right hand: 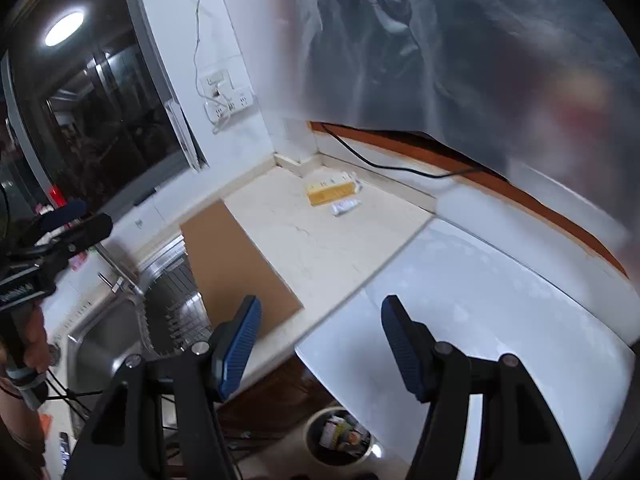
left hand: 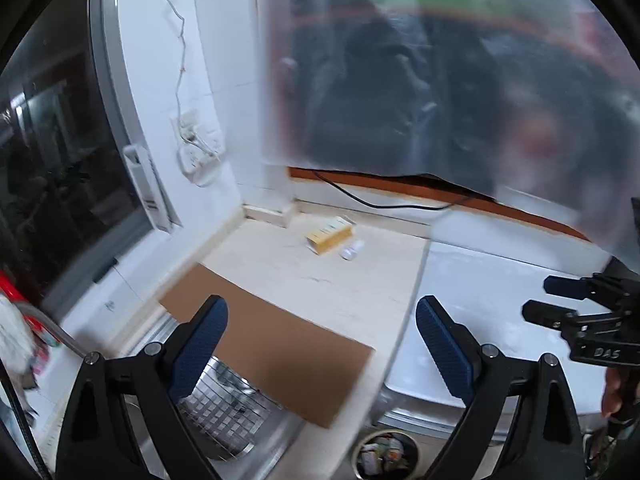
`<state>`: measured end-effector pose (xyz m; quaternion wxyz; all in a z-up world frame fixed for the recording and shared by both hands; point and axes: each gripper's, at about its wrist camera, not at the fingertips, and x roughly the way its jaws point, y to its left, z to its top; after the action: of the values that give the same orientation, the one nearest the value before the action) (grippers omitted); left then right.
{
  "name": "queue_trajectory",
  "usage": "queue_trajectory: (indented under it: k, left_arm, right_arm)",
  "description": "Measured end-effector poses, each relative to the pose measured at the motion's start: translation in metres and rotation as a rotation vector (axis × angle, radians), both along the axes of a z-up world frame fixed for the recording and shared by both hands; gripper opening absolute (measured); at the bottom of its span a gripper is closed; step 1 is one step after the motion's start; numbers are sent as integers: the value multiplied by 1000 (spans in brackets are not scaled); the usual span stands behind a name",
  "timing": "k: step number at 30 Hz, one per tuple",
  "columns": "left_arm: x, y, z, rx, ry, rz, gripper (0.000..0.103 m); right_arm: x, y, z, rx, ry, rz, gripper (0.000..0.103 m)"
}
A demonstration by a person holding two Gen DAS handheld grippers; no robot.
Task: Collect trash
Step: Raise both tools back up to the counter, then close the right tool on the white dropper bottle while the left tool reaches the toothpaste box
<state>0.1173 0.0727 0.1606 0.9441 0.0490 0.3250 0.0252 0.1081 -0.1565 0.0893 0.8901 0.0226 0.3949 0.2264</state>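
Observation:
A yellow box (left hand: 329, 234) (right hand: 330, 190) lies in the far corner of the pale counter, with a small white tube (left hand: 352, 251) (right hand: 345, 207) beside it. On the floor below the counter's front edge stands a round bin (left hand: 386, 454) (right hand: 339, 436) with trash in it. My left gripper (left hand: 322, 328) hangs high above the counter, open and holding nothing; it also shows at the left of the right wrist view (right hand: 76, 220). My right gripper (right hand: 320, 326) is open and holds nothing too, and its fingers appear at the right edge of the left wrist view (left hand: 550, 300).
A brown board (left hand: 264, 356) (right hand: 236, 264) lies on the counter beside a steel sink (right hand: 104, 344) holding a wire rack (left hand: 224, 404). A white appliance top (right hand: 472, 320) fills the right. A clear plastic sheet (left hand: 440, 80) hangs behind; a black cable (right hand: 400, 168) runs along the wall.

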Motion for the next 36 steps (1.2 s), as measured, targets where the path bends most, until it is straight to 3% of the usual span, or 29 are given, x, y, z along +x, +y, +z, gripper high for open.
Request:
queue_trajectory:
  k: [5, 10, 20, 24, 31, 36]
  left_arm:
    - [42, 4, 7, 76, 23, 10, 94]
    - [98, 5, -17, 152, 67, -23, 94]
    - [250, 46, -91, 69, 204, -133, 94]
    - [314, 52, -140, 57, 270, -161, 94]
    - [374, 56, -199, 55, 277, -195, 91]
    - [395, 67, -222, 24, 279, -193, 91]
  right_arm:
    - [41, 13, -3, -1, 26, 17, 59]
    - [92, 32, -22, 17, 106, -22, 59]
    - [213, 82, -92, 79, 271, -235, 54]
    - [256, 101, -129, 101, 326, -290, 42]
    - [307, 122, -180, 127, 377, -364, 41]
    - [331, 134, -206, 126, 408, -394, 41]
